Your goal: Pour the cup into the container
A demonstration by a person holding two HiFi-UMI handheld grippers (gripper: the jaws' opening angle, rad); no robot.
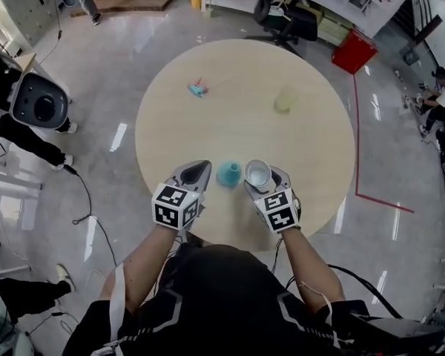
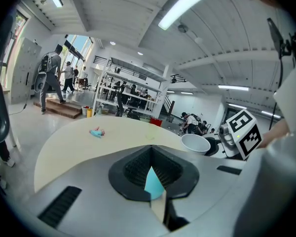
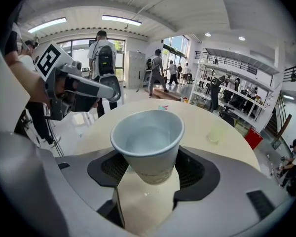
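My right gripper [image 1: 262, 179] is shut on a white paper cup [image 1: 257, 173], held upright over the near part of the round table [image 1: 208, 132]. In the right gripper view the cup [image 3: 148, 142] sits between the two pads with clear liquid inside. A small teal container [image 1: 228, 173] stands on the table just left of the cup, between my two grippers. The left gripper [image 1: 195, 173] rests beside it with its jaws together and nothing held. In the left gripper view only a teal sliver of the container [image 2: 153, 184] shows through the slit between the jaws.
A pale yellow-green cup [image 1: 285, 99] stands at the table's far right. A small teal-and-pink item [image 1: 198, 89] lies at the far left. Around the table are a speaker on a stand [image 1: 37, 102], an office chair [image 1: 285, 13], a red bin [image 1: 354, 50] and several people.
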